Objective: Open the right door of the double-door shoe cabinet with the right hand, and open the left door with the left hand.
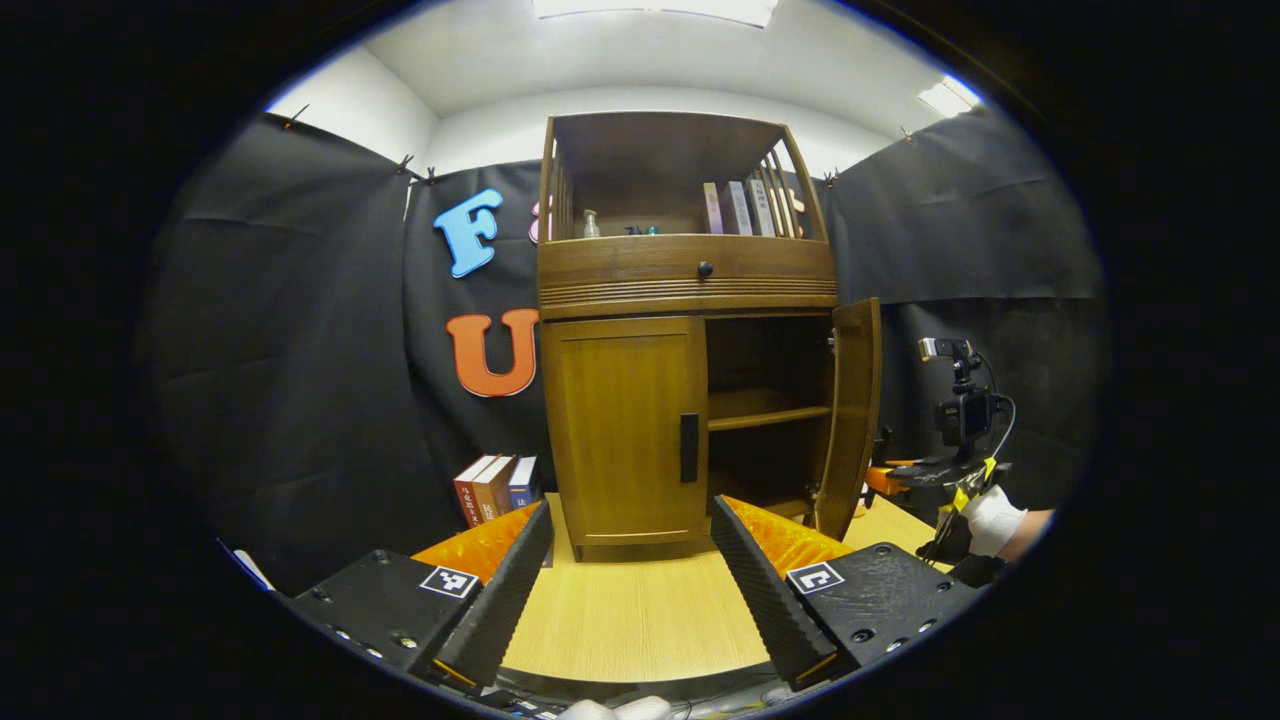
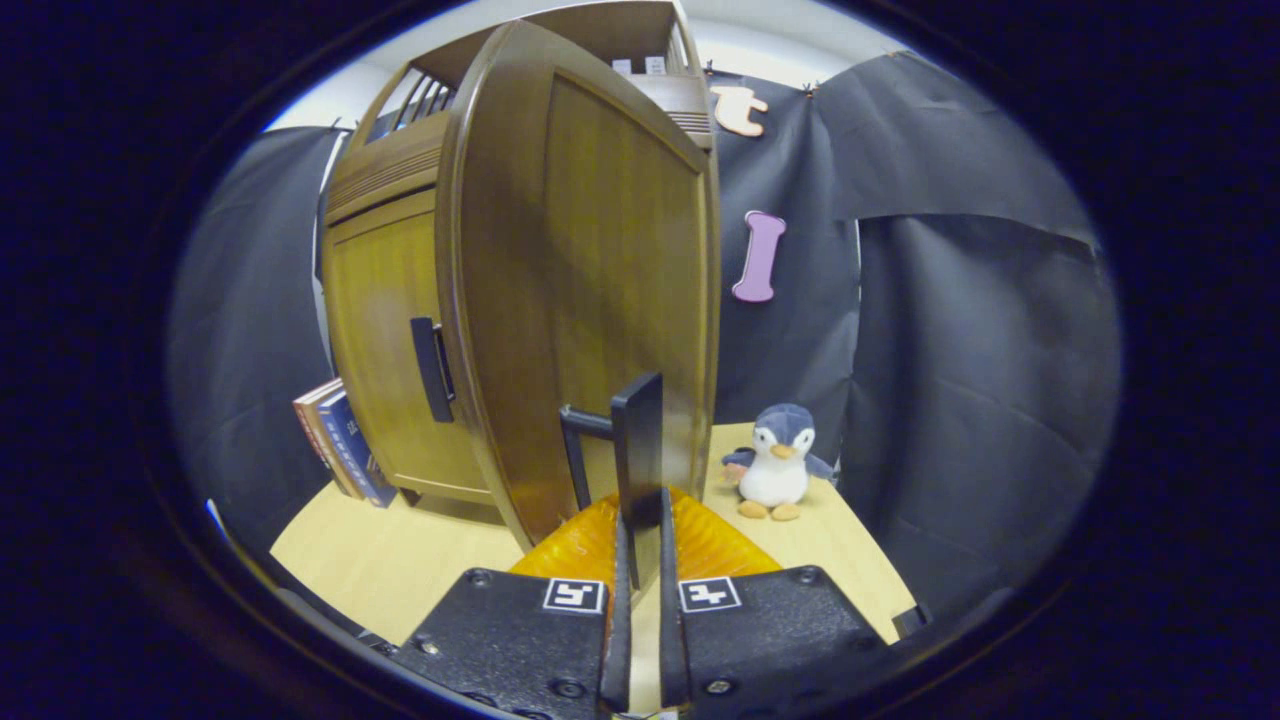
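One door stands open: the right door (image 2: 590, 280), frame centre, its handle (image 2: 635, 450) clamped by the right gripper (image 2: 640, 540). The left gripper (image 1: 630, 570), fingers apart, should approach the left door's handle (image 1: 689, 447) squarely.

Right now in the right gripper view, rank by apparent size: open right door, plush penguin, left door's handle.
1. open right door, largest, though nearness to the camera inflates it.
2. plush penguin.
3. left door's handle, narrower than the penguin, similar height.

right gripper (image 2: 640, 500): clamped on right door's handle (image 2: 638, 440)
right door (image 2: 590, 270): swung open
left door (image 2: 385, 350): closed
penguin toy (image 2: 775, 462): on surface (image 2: 400, 570)
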Available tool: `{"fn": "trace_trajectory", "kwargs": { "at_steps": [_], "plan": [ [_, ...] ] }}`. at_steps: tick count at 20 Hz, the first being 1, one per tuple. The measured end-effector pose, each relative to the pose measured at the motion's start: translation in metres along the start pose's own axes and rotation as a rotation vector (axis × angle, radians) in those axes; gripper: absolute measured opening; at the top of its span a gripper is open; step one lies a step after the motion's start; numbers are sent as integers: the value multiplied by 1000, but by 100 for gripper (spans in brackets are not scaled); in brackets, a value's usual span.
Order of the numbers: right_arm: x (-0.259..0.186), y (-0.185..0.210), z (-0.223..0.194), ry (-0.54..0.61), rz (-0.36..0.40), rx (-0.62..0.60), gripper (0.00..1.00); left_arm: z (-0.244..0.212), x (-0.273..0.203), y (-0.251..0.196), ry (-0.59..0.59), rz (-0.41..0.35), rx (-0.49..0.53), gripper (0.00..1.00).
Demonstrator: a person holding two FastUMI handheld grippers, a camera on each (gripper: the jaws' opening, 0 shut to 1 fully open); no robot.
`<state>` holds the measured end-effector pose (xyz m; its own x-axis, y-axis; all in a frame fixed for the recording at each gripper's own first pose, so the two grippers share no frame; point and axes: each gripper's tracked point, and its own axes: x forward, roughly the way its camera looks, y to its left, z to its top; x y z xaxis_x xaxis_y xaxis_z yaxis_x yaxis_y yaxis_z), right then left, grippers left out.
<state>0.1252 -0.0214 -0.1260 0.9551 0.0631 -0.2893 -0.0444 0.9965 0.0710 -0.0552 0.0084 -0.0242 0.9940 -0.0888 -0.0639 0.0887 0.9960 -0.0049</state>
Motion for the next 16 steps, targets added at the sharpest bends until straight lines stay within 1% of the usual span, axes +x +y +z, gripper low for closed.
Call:
{"fn": "trace_trajectory", "kwargs": {
  "at_steps": [4, 5, 6, 7, 8, 9, 14, 16],
  "plan": [
    [-3, -31, -1, -13, -73, -6, 7, -7, 5, -10, 8, -34, 6, 96],
    [-6, -40, 1, -13, -81, 4, 6, -7, 6, -13, 9, -38, 6, 96],
    [-4, -38, -2, -10, -79, 8, 4, -8, 8, -16, 10, -42, 4, 96],
    [-3, -42, -2, -10, -76, 7, 4, -7, 9, -21, 11, -49, 0, 100],
    [-2, -50, -1, -9, -77, 0, 4, -7, 11, -28, 13, -57, -4, 96],
    [-1, -59, -2, -4, -83, -10, 4, -5, 13, -34, 9, -67, -6, 96],
    [-3, -83, -1, -8, -3, 21, 4, 0, 28, -78, 20, -99, -8, 96],
    [0, -94, 0, -2, 36, 20, 4, 4, 34, -97, 19, -91, -18, 96]
  ]
}}
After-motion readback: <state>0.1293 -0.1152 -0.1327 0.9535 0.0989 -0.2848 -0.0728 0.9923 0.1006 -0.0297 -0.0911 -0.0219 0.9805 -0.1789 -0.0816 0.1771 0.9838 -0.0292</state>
